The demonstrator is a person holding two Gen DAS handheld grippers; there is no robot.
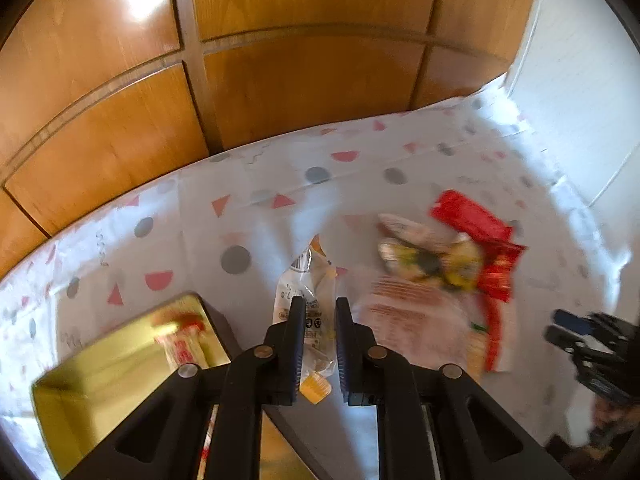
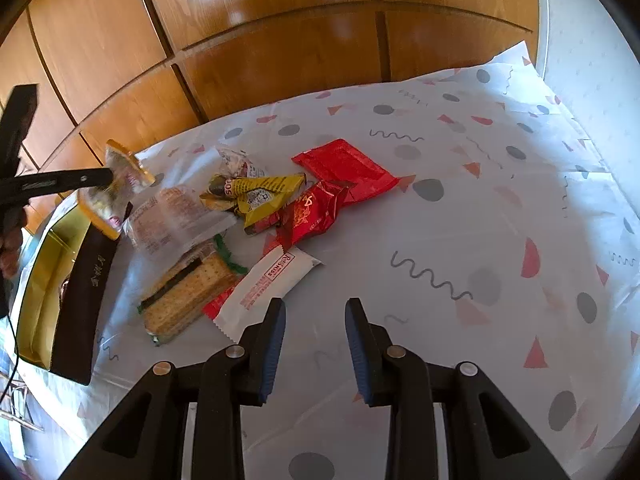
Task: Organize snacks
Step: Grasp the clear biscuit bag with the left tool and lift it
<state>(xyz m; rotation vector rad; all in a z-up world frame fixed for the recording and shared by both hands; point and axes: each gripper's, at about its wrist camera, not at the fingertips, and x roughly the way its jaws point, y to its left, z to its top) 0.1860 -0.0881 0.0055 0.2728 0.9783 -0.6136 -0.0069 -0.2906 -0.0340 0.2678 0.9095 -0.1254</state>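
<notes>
My left gripper is shut on a clear snack packet with orange ends. The right wrist view shows the same packet hanging from the left gripper above the corner of a gold-lined tin box. The box holds a red and white packet. My right gripper is open over bare cloth with nothing between its fingers, just in front of a white packet with red print.
A loose pile lies on the patterned tablecloth: a cracker pack, a yellow wrapper, a crinkled red wrapper and a flat red packet. Wooden panelling runs behind the table.
</notes>
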